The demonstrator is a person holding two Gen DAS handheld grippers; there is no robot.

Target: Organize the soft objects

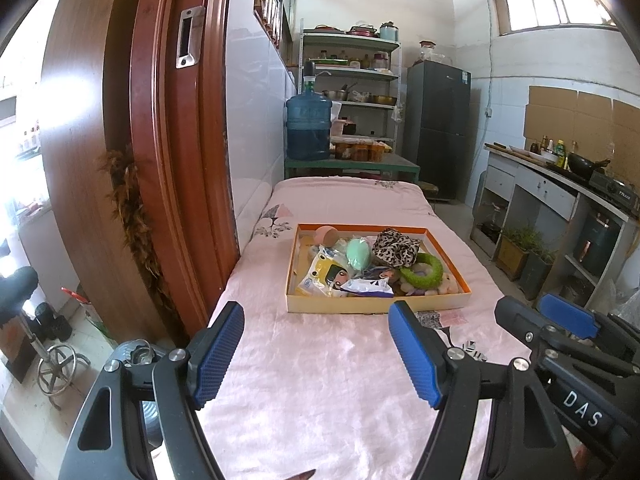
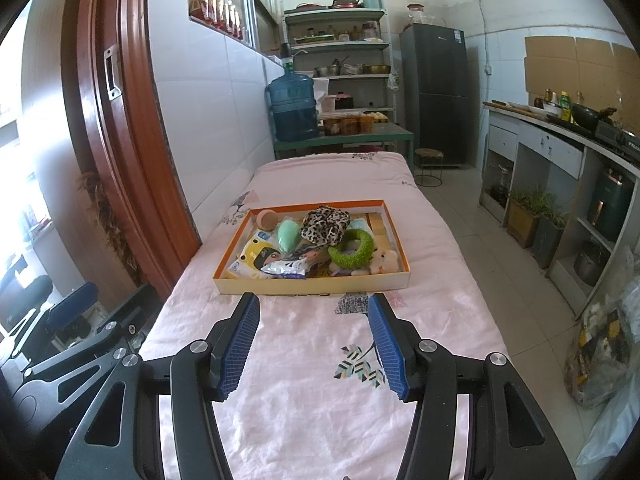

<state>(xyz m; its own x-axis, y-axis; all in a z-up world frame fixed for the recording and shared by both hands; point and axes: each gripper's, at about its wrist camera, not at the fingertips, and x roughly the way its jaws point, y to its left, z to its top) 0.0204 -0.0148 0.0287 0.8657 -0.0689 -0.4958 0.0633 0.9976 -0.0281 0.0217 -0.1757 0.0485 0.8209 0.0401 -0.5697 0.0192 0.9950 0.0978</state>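
An orange-rimmed shallow box (image 1: 380,303) (image 2: 312,287) lies on a pink sheet (image 1: 320,380) (image 2: 312,380). It holds several soft things: a leopard scrunchie (image 1: 396,249) (image 2: 325,224), a green ring (image 1: 422,270) (image 2: 352,249), a mint pouch (image 1: 357,255) (image 2: 289,234), a white plush (image 2: 384,261) and packets (image 1: 326,276) (image 2: 260,258). My left gripper (image 1: 316,354) is open and empty, short of the box. My right gripper (image 2: 314,346) is open and empty, also short of the box; it shows at the right of the left wrist view (image 1: 568,316).
A wooden door frame (image 1: 172,160) (image 2: 108,152) stands left of the bed. A blue water jug (image 1: 308,126) (image 2: 292,108), shelves and a dark fridge (image 1: 438,128) (image 2: 434,96) stand behind it. A kitchen counter (image 1: 560,184) (image 2: 560,140) runs along the right.
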